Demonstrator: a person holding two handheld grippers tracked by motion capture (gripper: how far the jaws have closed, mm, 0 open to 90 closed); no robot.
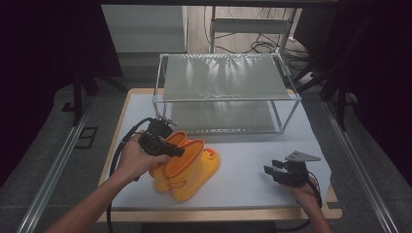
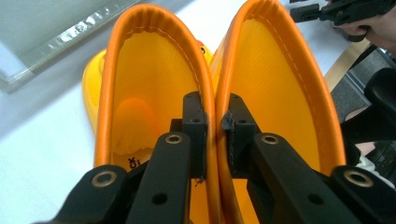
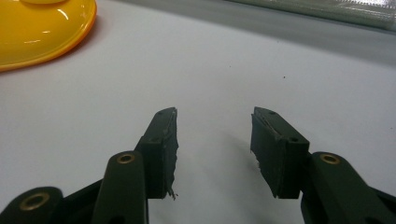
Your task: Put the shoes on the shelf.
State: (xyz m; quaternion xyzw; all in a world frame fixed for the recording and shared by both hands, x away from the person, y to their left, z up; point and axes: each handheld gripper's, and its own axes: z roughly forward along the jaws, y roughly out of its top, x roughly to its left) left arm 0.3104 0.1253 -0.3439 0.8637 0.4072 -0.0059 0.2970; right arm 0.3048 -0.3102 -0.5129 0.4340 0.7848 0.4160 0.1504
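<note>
We see the yellow boots (image 1: 187, 167) lying near the table's (image 1: 252, 179) front-left edge. The left gripper (image 2: 215, 119) pinches their two touching orange rims together. The right gripper (image 3: 214, 140) hovers with jaws apart over bare tabletop, well clear. A wire shelf (image 1: 226, 92) stands behind.

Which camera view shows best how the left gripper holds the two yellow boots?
The left gripper view: its jaws pinch the touching orange rims of the yellow boots together. The high view shows the left gripper at the boot tops, the contact unclear. The right gripper view shows a yellow edge.
</note>
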